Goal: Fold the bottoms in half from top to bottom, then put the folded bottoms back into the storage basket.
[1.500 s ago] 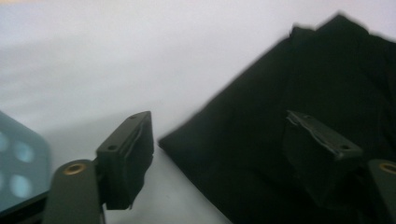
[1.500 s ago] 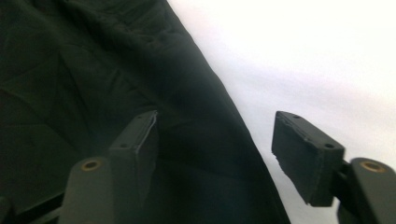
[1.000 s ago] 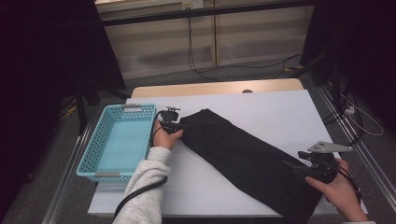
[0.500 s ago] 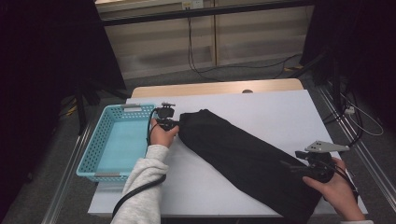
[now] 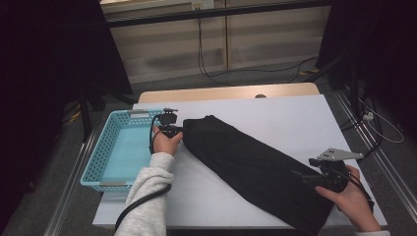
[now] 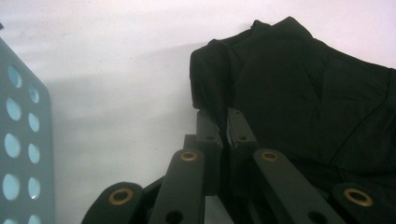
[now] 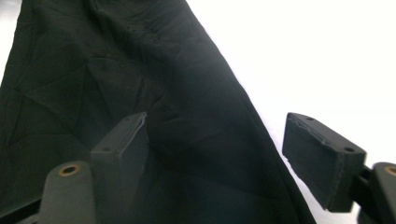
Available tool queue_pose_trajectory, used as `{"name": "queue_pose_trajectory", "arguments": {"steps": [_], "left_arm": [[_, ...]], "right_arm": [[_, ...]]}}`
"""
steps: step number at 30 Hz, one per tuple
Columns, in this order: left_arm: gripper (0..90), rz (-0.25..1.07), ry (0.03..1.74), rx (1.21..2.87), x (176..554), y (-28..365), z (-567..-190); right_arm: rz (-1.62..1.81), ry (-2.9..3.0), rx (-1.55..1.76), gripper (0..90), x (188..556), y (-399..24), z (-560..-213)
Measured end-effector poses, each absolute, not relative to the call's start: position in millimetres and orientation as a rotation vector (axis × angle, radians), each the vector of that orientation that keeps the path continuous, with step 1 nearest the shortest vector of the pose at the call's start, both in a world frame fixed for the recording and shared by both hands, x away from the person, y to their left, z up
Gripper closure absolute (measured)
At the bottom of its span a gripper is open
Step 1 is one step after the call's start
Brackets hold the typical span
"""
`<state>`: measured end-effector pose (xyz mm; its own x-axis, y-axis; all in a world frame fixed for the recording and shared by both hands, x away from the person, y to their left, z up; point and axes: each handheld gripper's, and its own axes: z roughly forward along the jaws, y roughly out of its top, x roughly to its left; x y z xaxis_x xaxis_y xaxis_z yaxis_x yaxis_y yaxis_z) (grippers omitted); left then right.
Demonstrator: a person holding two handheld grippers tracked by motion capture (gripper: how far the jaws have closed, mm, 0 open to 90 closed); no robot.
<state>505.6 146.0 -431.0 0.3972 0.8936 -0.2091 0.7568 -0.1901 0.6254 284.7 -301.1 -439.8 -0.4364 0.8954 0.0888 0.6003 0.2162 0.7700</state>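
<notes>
The left tongs (image 6: pixel 223 122) are pinching the end of the unlabelled long black folded fabric garment (image 5: pixel 255 169) lying diagonally across the white worktop (image 5: pixel 295 118), while the right tongs (image 7: pixel 219 163), having just been opening, are straddling its opposite end without pressing it.

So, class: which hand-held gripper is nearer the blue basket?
Left. The left hand-held gripper sits just beside the basket, pinching the black cloth; the right hand-held gripper is at the cloth's far end, jaws opening.

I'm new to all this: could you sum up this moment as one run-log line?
left gripper: shut on black garment | right gripper: jaws just been opening, garment edge between them | blue basket: beside
</notes>
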Motion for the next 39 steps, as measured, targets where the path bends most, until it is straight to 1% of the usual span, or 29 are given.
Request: {"name": "queue_pose_trajectory", "arguments": {"steps": [10,17,30,39], "left_arm": [[86.3,0.307,1.401,1.978,500.5,148.9,-411.3],[86.3,0.353,1.396,1.969,499.2,154.8,-401.7],[86.5,0.302,1.424,1.960,498.8,165.9,-402.8],[86.6,0.283,1.427,1.951,499.3,168.6,-394.2]], "right_arm": [[1.084,2.068,1.422,16.6,288.7,-306.9,-438.1],[1.088,2.064,1.420,16.3,290.2,-309.4,-437.1],[1.091,2.089,1.410,16.1,291.7,-305.0,-438.1],[1.087,2.105,1.393,16.0,292.0,-302.5,-437.8]]}}
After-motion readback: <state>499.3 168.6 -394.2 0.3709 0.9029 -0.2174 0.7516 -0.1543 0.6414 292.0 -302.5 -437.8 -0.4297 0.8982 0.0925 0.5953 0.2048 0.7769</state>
